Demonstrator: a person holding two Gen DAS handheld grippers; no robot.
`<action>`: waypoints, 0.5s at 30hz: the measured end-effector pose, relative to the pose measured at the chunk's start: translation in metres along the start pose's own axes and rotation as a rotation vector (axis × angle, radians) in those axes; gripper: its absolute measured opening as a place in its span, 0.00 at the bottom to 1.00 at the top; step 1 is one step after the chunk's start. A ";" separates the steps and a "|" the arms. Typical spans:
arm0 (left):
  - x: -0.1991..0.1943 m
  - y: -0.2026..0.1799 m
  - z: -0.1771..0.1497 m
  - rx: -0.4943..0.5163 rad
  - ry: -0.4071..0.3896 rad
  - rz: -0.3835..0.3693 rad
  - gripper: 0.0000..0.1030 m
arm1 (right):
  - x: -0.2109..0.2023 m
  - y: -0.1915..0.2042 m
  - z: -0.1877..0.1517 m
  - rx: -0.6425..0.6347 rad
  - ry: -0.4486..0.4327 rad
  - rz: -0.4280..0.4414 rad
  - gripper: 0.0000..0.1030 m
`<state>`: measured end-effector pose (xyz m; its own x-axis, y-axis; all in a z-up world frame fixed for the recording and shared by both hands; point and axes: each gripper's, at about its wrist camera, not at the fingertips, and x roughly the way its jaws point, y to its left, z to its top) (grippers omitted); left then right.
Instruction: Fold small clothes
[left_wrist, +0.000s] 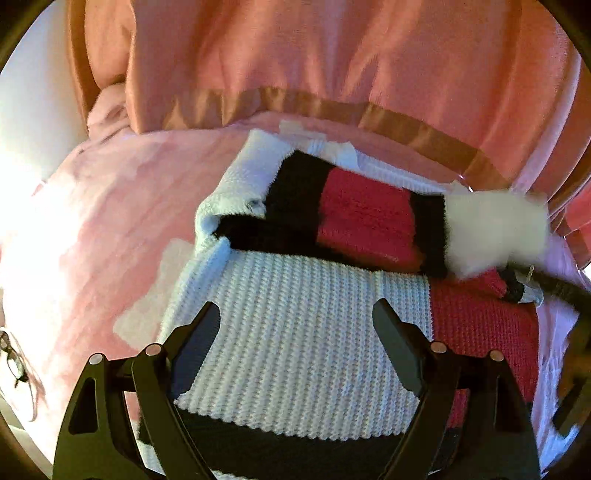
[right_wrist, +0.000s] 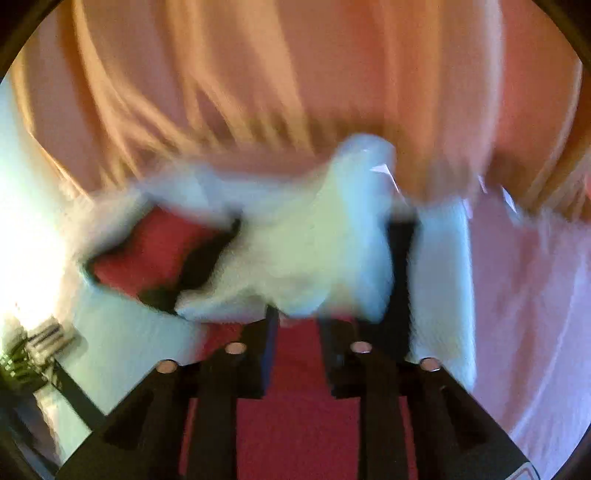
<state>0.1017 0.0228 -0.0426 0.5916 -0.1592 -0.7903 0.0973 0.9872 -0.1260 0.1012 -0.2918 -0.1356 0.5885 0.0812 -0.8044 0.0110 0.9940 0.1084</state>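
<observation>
- The knitted sweater (left_wrist: 295, 350) is showing blocks of white ribbed knit, red and black; its white sleeve end (left_wrist: 495, 232) is looking fuzzy.
- The bedcover (left_wrist: 110, 221) under it is showing pale pink.
- The blanket (left_wrist: 332, 55) at the far edge is showing salmon pink with a tan satin band.
- Both grippers, left (left_wrist: 295, 314) and right (right_wrist: 295, 321), are showing black.

Right wrist view motion-blurred throughout. White, red and black knitted sweater (right_wrist: 306, 258) smeared; knit texture unreadable there. Right black two-finger gripper (right_wrist: 297, 317): fingertips hidden under white fluffy sweater fold; grip on cloth cannot be confirmed. Small striped thing (right_wrist: 48, 338) at left edge too blurred to identify. In left wrist view, white fluffy sleeve end (left_wrist: 495, 230) blurred; sweater's lower part hidden behind left black gripper (left_wrist: 295, 317) frame. Wire-rimmed spectacles (left_wrist: 11, 360) cut off by left edge.
</observation>
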 end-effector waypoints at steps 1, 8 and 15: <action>0.003 -0.003 0.000 -0.002 0.007 -0.006 0.80 | 0.005 -0.012 -0.007 0.043 0.014 0.038 0.24; 0.015 -0.022 0.005 -0.022 0.014 -0.026 0.80 | -0.006 -0.041 0.009 0.191 -0.066 0.119 0.58; 0.025 -0.042 0.012 -0.011 0.008 -0.037 0.80 | 0.018 -0.039 0.015 0.188 -0.062 0.120 0.08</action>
<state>0.1219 -0.0224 -0.0504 0.5815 -0.1954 -0.7898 0.1099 0.9807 -0.1617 0.1234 -0.3301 -0.1455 0.6435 0.1879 -0.7420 0.0846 0.9460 0.3129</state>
